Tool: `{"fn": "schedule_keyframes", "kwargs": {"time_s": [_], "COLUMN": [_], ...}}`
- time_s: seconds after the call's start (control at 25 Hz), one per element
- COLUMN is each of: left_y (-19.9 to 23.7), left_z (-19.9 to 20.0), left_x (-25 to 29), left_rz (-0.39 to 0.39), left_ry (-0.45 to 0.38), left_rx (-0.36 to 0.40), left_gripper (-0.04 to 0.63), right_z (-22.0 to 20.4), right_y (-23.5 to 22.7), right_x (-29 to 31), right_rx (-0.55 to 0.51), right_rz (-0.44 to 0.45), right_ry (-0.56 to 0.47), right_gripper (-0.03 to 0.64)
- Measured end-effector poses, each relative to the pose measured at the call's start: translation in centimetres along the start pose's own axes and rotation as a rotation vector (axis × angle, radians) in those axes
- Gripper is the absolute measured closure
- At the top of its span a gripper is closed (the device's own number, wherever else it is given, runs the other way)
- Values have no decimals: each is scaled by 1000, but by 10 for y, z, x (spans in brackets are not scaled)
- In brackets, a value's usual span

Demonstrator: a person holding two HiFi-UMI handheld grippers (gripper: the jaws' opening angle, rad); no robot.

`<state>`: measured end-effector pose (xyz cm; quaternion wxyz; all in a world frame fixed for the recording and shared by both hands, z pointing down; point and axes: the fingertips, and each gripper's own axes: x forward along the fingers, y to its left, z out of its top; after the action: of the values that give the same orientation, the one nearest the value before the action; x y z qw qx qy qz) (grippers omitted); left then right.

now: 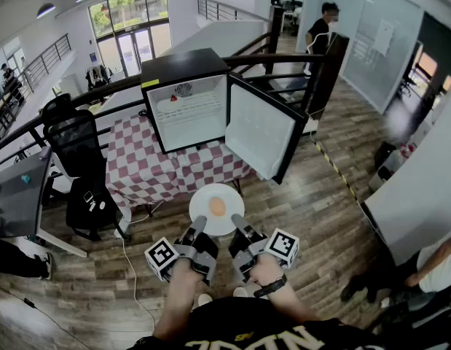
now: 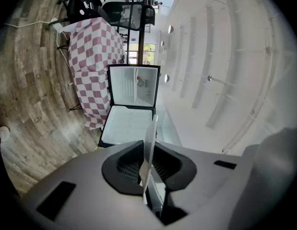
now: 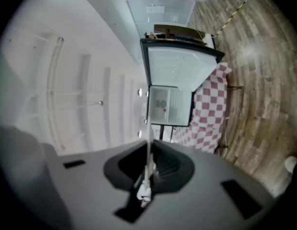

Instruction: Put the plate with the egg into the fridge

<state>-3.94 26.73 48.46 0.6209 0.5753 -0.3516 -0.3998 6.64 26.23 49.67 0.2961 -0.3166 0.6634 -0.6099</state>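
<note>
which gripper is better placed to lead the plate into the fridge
Left gripper, probably: both grip the plate, but the fridge sits ahead-left and its open door stands on the right gripper's side.

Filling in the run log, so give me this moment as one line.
left gripper: shut on plate rim | right gripper: shut on plate rim | egg: on plate | fridge: open | plate: held outside fridge
</note>
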Motion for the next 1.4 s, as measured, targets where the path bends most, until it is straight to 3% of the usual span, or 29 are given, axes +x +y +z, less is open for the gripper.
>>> {"fn": "schedule_keyframes", "kwargs": {"time_s": [0.44,0.84,1.2,1.4], "left_y": [13,17,23,30], "left_z": [-28,-52,-52,-32], "left_x": [0,11,19,41], "left_rz": [32,23,38,38], "left_ry": [4,-20,-45,-38], "left_rx": [-16,-21,-30,-84], "left_gripper": [546,546,548,548], "right_z": [13,37,45,57], "right_y": [-12,-11,-12,-19], "right_x": [-25,-37,-30,-3], "right_rx": [54,-2,29,56], "right_rz": [-25,-33,-30,-3], "right_ry": [-22,35,75,47], "right_gripper": [583,581,581,566]}}
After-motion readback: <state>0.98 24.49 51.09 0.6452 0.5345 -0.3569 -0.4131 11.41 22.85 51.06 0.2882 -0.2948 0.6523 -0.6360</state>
